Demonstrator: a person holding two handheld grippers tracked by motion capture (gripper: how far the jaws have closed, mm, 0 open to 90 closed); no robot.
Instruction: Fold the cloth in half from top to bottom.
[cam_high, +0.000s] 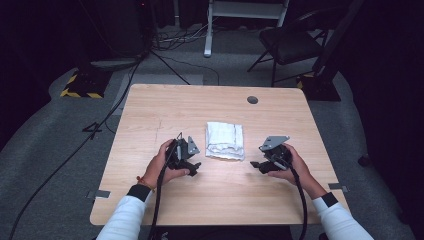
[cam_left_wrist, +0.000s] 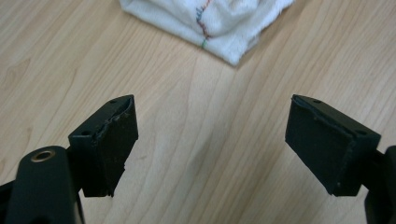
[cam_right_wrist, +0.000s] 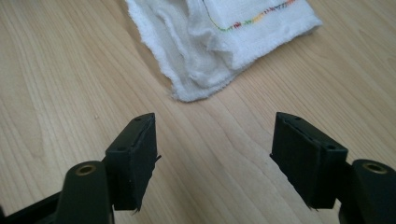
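Standing wide open with nothing between their jaws, the left claw (cam_high: 194, 167) and the right claw (cam_high: 256, 164) are held just above the desk (cam_high: 150, 115), one on either side of the folded white cloth (cam_high: 225, 140), which lies flat between them.

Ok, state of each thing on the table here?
White cloth: folded, lying flat on the table, untouched.
Left gripper: open, nothing between its fingers, short of the cloth.
Right gripper: open, nothing between its fingers, short of the cloth.
Table: bare wood around the cloth.
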